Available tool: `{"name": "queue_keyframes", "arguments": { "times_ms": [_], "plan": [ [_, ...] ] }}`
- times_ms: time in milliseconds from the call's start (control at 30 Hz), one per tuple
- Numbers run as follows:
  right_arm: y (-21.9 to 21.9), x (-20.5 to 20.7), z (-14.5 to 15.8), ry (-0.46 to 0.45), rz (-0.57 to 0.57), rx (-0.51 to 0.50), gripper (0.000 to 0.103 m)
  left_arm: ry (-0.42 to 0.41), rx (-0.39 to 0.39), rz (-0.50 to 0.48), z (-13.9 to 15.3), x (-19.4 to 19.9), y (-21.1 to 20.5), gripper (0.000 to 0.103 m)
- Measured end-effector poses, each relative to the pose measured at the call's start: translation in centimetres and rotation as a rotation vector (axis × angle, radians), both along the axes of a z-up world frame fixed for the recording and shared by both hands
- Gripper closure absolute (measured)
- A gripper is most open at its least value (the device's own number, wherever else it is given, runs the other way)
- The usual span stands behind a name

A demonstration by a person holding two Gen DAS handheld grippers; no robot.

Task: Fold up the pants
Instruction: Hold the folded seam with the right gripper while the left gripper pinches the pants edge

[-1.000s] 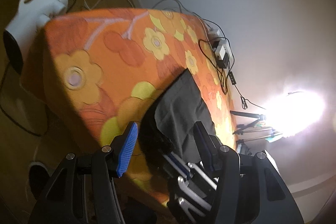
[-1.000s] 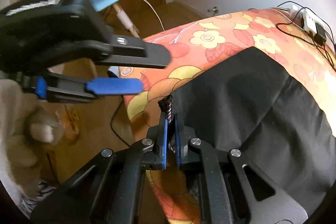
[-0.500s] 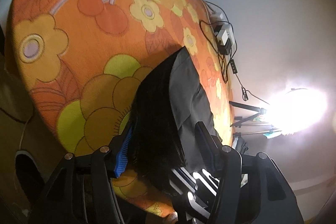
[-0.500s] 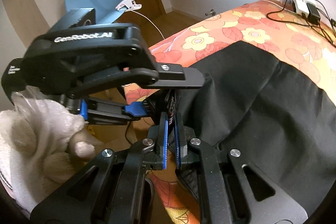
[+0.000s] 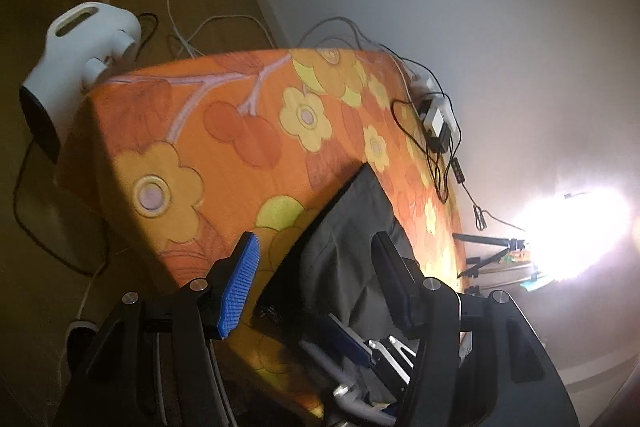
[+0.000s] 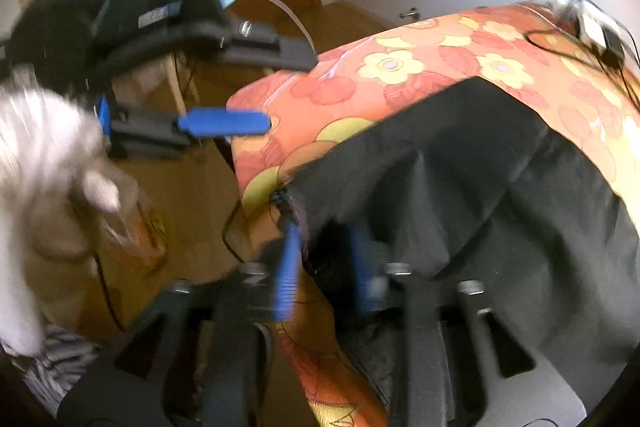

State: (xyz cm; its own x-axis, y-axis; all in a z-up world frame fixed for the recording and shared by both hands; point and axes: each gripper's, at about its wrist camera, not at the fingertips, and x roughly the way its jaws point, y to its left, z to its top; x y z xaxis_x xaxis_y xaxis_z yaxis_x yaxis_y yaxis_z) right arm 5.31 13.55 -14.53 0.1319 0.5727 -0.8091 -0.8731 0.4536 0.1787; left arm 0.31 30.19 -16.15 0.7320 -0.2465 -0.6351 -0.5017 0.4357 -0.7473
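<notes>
right gripper: jaws opening, pants corner between them, not pressed | left gripper: jaws apart, empty, raised over the pants' near edge | pants: black, flat on the orange flowered bed at its near edge | writing: left gripper's label blurred, unreadable | room: bare cover beyond pants; cables along the wall side
</notes>
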Motion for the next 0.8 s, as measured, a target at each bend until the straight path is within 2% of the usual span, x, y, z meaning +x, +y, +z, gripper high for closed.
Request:
{"name": "queue_keyframes", "arguments": {
  "times_ms": [233, 300, 333, 367, 400, 567, 800],
  "plan": [
    [2.1, -2.2, -0.6, -0.165, 0.070, -0.117, 0.060, -0.003, -0.034, 0.002, -0.6, -0.4, 0.4, 0.045],
    [2.2, -2.5, -0.7, -0.211, 0.063, -0.140, 0.073, -0.008, -0.045, -0.011, -0.7, -0.3, 0.4, 0.045],
    [2.2, -2.4, -0.7, -0.201, 0.062, -0.133, 0.077, -0.008, -0.049, -0.019, -0.7, -0.3, 0.3, 0.045],
    [1.9, -2.1, -0.5, -0.168, 0.054, -0.112, 0.089, -0.006, -0.051, -0.026, -0.8, -0.2, 0.2, 0.045],
    [1.7, -1.8, -0.3, -0.144, 0.038, -0.099, 0.095, -0.002, -0.053, -0.035, -0.9, 0.0, 0.0, 0.045],
    [0.7, -0.9, 0.0, -0.092, -0.024, -0.048, 0.097, 0.006, -0.088, -0.082, -1.7, 0.8, -1.2, 0.045],
    [-0.7, -0.4, 0.5, -0.049, -0.050, 0.027, 0.098, 0.039, -0.113, -0.138, -2.7, 2.4, -3.3, 0.043]
  ]
}}
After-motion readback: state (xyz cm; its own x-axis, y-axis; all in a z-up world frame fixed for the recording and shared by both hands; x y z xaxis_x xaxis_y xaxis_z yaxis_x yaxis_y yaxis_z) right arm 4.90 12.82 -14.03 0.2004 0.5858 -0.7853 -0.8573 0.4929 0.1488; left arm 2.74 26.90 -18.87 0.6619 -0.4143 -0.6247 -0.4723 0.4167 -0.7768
